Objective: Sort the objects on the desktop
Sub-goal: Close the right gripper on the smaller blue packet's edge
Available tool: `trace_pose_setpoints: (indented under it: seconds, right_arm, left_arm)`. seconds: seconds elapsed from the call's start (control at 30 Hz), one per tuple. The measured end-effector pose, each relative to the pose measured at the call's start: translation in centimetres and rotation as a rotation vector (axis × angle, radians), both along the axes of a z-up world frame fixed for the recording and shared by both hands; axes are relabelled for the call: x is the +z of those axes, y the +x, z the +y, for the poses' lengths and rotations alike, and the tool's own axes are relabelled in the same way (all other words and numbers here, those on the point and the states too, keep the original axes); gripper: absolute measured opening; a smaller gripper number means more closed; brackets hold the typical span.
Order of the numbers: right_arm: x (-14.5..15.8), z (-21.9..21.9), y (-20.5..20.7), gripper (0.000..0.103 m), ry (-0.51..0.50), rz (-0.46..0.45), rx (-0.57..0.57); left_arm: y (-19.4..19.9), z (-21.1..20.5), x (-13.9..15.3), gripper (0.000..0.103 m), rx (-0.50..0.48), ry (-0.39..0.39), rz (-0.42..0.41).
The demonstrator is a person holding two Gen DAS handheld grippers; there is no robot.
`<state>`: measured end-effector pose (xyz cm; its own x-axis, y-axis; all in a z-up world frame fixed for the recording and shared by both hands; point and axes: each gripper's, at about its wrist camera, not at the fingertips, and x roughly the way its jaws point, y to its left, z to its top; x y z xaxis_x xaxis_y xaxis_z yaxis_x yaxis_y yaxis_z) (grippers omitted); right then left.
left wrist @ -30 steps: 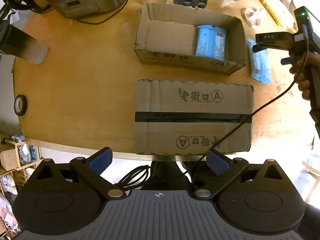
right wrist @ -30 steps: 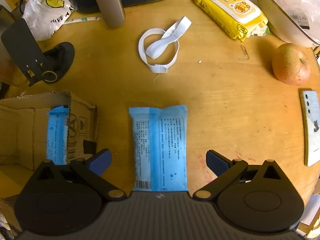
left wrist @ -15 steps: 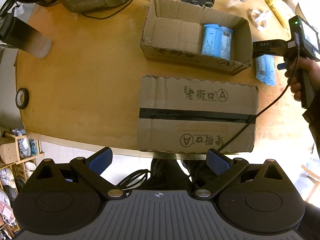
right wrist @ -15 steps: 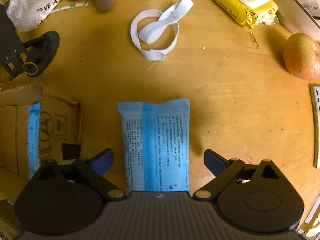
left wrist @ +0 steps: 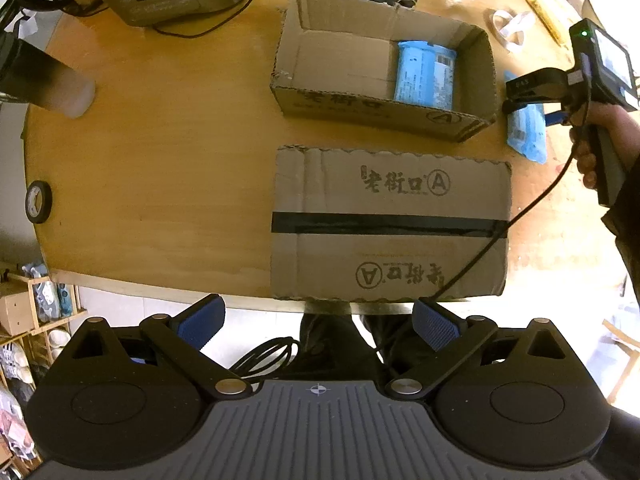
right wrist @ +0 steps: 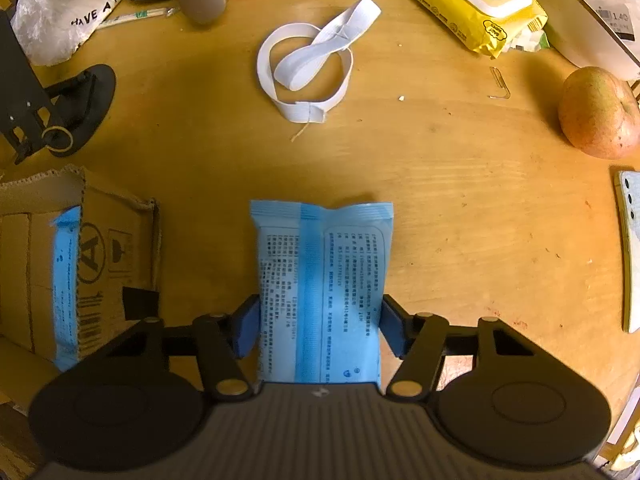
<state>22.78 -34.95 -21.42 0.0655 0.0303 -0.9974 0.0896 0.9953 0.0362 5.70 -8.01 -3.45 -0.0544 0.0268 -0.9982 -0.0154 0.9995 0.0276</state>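
The open cardboard box [left wrist: 384, 76] sits on the wooden table [left wrist: 160, 168] toward 12 o'clock in the left wrist view and holds one blue packet [left wrist: 426, 74] against its wall on the 3 o'clock side; the rest of its floor is bare. Just below it lies a closed, taped carton [left wrist: 390, 224], reaching to the table edge. Outside the open box at 3 o'clock, a second blue packet [right wrist: 320, 292] lies flat on the table, and the right gripper [right wrist: 318, 332] points down over it, its blue pads at the packet's two long sides as the jaws close. The near end of this packet is hidden under the gripper body. The left gripper [left wrist: 318, 322] hovers spread wide with nothing between its fingers. An apple [right wrist: 598, 114] is cut off at 3 o'clock
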Motion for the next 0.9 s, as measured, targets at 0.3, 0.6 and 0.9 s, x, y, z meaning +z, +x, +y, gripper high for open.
trace_pose_setpoints:
  seconds: [0.3, 0.6, 0.9]
  right_arm:
    - [2.6, -0.3, -0.9, 0.059, 0.016, -0.025, -0.018]
    - [5.8, -0.5, -1.2, 0.059, 0.040, -0.073, -0.034]
    - [7.9, 0.2, -1.1, 0.059, 0.052, -0.083, -0.046]
  left_arm:
    - [-0.8, 0.0, 0.3, 0.103, -0.016, -0.008, -0.002]
    - [-1.2, 0.5, 0.6, 0.103, -0.041, -0.013, -0.015]
    - [-0.9, 1.7, 0.6, 0.103, -0.053, -0.017, -0.033]
